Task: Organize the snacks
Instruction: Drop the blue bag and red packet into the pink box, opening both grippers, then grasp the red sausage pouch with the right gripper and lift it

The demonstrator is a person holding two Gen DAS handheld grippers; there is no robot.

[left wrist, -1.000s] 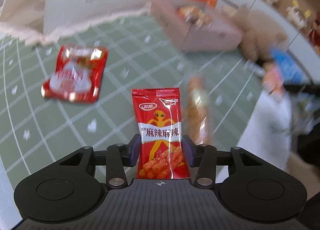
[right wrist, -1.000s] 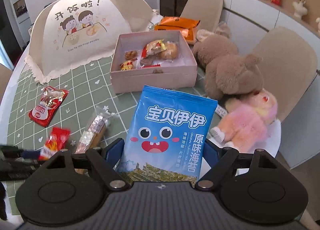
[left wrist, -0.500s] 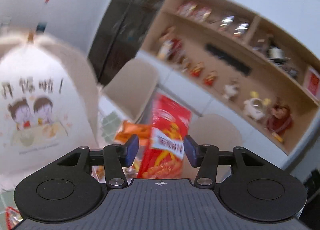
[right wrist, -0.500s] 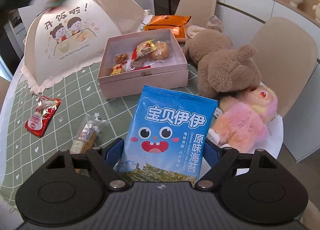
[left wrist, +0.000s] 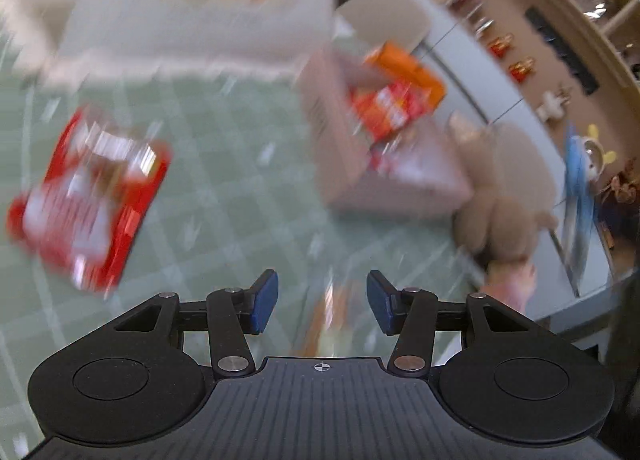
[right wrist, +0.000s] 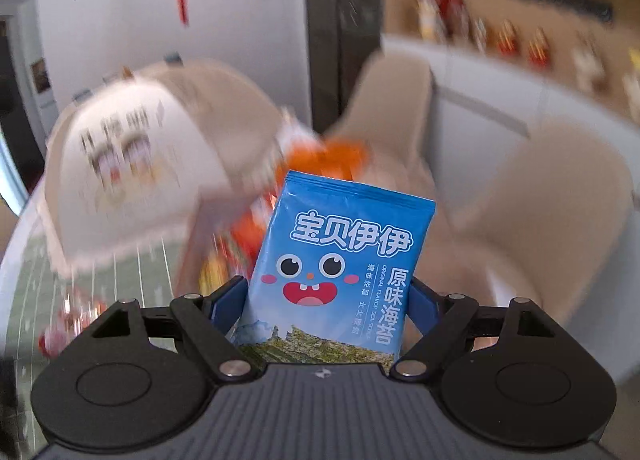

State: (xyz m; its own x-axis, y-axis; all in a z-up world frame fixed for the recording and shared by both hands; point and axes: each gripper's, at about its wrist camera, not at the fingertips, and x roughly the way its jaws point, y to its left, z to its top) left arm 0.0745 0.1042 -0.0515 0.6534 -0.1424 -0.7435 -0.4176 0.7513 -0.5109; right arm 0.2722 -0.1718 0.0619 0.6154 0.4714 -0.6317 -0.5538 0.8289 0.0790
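Observation:
My left gripper [left wrist: 322,302] is open and empty above the green checked tablecloth [left wrist: 240,188]. A red snack packet [left wrist: 88,196] lies on the cloth to its left. A blurred clear-wrapped snack [left wrist: 332,316] lies just below the fingers. The pink box [left wrist: 344,164] stands ahead to the right, with a red snack packet [left wrist: 390,110] lying in it. My right gripper [right wrist: 328,300] is shut on a blue seaweed packet [right wrist: 340,268] and holds it up in the air, in front of the pink box, which is mostly hidden.
A white mesh food cover [left wrist: 192,0] stands at the back left and also shows in the right wrist view [right wrist: 132,172]. A brown plush toy [left wrist: 500,196] lies right of the box. An orange bag [left wrist: 408,72] lies behind the box. Beige chairs [right wrist: 552,212] stand around the table.
My left gripper has let go of the red snack packet, which now lies in the pink box, and has swung down toward the table. My right gripper has tilted up with the blue packet.

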